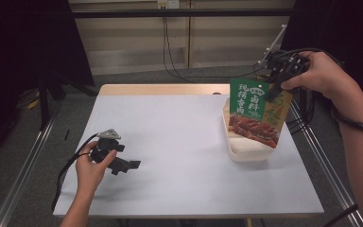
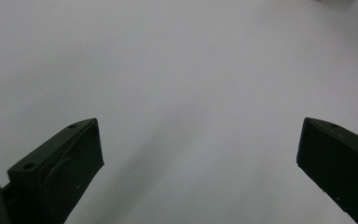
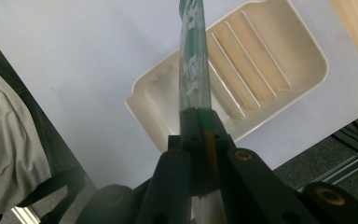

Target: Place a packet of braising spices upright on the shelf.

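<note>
The green and tan plastic seasoning packet [image 1: 257,112] bore large white Chinese characters, roughly "秘制卤料"; its smaller print was unreadable.

left gripper [image 1: 131,165]: low, level, jaws wide apart | right gripper [image 1: 270,91]: raised, pointing down, jaws clamped together

Seasoning packet [image 1: 256,109]: green upper part with white characters, tan-yellow right side, photo of reddish-brown glazed meat across the lower part. Seen edge-on in the right gripper view [image 3: 193,60]: green with white print, glossy. Tray [image 1: 246,152]: plain cream-white, ridged floor, no pattern. Counter [image 1: 179,142]: pale grey-white top, light wood strip along the far edge. Right tongs [image 1: 270,90]: black. Left tongs [image 1: 133,164]: black, with a grey plate on top.
</note>
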